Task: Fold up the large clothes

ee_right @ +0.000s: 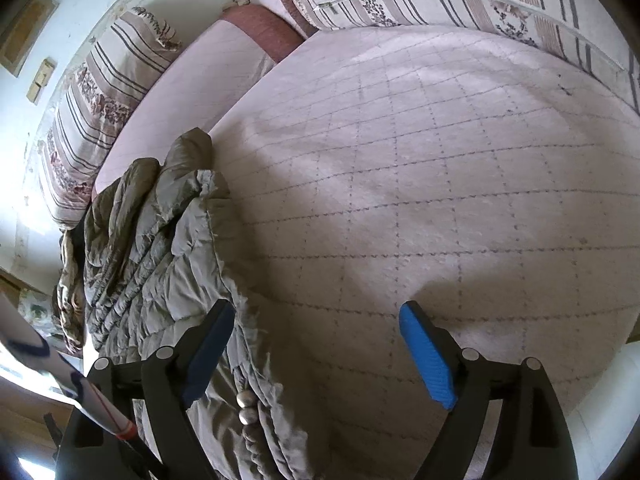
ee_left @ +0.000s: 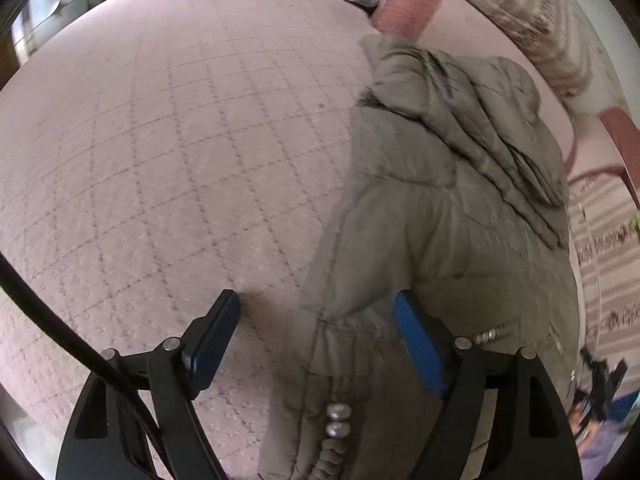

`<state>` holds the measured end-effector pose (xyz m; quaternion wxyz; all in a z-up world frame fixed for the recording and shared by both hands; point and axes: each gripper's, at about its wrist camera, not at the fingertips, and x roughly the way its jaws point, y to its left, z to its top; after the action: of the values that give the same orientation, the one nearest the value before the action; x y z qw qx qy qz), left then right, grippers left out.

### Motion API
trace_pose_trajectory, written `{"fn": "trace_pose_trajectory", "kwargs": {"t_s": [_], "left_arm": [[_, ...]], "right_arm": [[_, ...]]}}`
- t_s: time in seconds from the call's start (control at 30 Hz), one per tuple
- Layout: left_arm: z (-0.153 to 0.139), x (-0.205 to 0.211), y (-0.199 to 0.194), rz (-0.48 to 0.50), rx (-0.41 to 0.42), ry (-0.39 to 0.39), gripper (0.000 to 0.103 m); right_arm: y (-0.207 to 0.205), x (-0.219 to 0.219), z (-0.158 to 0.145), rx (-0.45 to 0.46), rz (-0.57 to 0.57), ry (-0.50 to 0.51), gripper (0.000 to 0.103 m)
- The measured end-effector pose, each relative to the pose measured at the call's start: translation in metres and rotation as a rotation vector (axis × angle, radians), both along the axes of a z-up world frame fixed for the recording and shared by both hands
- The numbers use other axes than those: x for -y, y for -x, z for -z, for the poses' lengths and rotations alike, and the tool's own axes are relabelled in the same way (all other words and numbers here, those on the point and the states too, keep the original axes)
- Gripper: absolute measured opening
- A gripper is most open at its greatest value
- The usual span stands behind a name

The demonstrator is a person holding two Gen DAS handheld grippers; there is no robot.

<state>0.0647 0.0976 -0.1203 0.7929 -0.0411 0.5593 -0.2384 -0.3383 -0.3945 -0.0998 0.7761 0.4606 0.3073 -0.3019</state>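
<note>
One padded jacket [ee_left: 448,208] on bedspread [ee_left: 168,152]; two claws, left [ee_left: 318,344] and right [ee_right: 318,354], agape.

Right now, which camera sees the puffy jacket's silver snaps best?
The left wrist view: the silver snaps sit close and centred on the jacket, between the open left tool. The right wrist view shows them lower, beside one finger.

Right tool [ee_right: 318,354] gapes over pink quilt [ee_right: 440,184]; grey jacket [ee_right: 160,248] lies left.

Black tongs [ee_left: 316,320] with blue ribbed pads, silver screws, black cable [ee_left: 48,312].
</note>
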Motion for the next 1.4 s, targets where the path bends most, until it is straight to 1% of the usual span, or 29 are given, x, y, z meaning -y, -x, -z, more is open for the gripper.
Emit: {"fn": "trace_pose_trajectory", "kwargs": {"t_s": [0.13,0.2,0.27,0.3,0.37,0.43,0.5,0.57,0.6,0.63,0.7,0.77,0.87,0.97,1.1,1.23,1.4], "left_arm": [[0.001,0.008,0.017,0.054,0.053,-0.037,0.079],[0.002,0.009,0.022,0.068,0.05,-0.042,0.079],[0.003,0.007,0.028,0.082,0.023,-0.024,0.08],[0.003,0.005,0.03,0.093,0.007,-0.005,0.08],[0.005,0.003,0.033,0.119,-0.052,0.062,0.08],[0.006,-0.002,0.037,0.122,-0.091,0.12,0.08],[0.008,-0.007,0.039,0.117,-0.142,0.195,0.08],[0.012,-0.016,0.04,0.108,-0.199,0.285,0.08],[0.014,-0.02,0.041,0.105,-0.214,0.315,0.08],[0.015,-0.023,0.043,0.104,-0.222,0.336,0.08],[0.017,-0.025,0.048,0.104,-0.223,0.357,0.08],[0.017,-0.026,0.055,0.117,-0.22,0.372,0.08],[0.017,-0.025,0.063,0.138,-0.214,0.376,0.08],[0.018,-0.017,0.067,0.153,-0.206,0.369,0.08],[0.018,-0.007,0.075,0.161,-0.164,0.333,0.08],[0.016,-0.005,0.086,0.171,-0.139,0.315,0.08],[0.018,-0.01,0.095,0.18,-0.132,0.321,0.08]], "right_arm": [[0.006,0.006,0.002,0.053,0.029,-0.038,0.089],[0.008,0.008,0.003,0.067,0.029,-0.055,0.089],[0.007,0.008,0.004,0.081,0.01,-0.074,0.089],[0.005,0.008,0.006,0.093,-0.012,-0.092,0.089],[0.001,0.008,0.01,0.138,-0.063,-0.147,0.089],[-0.005,0.007,0.018,0.201,-0.13,-0.235,0.089],[-0.01,0.004,0.025,0.262,-0.192,-0.322,0.089],[-0.016,-0.002,0.029,0.29,-0.246,-0.372,0.088],[-0.02,-0.008,0.03,0.289,-0.279,-0.386,0.088],[-0.022,-0.012,0.03,0.281,-0.296,-0.386,0.088],[-0.027,-0.021,0.027,0.255,-0.327,-0.367,0.088],[-0.029,-0.03,0.027,0.245,-0.347,-0.37,0.087],[-0.024,-0.039,0.026,0.238,-0.333,-0.363,0.083],[-0.017,-0.049,0.026,0.241,-0.324,-0.36,0.079],[-0.013,-0.066,0.022,0.237,-0.349,-0.34,0.078],[-0.016,-0.083,0.024,0.193,-0.39,-0.331,0.078],[-0.02,-0.093,0.02,0.153,-0.418,-0.273,0.078]]}}
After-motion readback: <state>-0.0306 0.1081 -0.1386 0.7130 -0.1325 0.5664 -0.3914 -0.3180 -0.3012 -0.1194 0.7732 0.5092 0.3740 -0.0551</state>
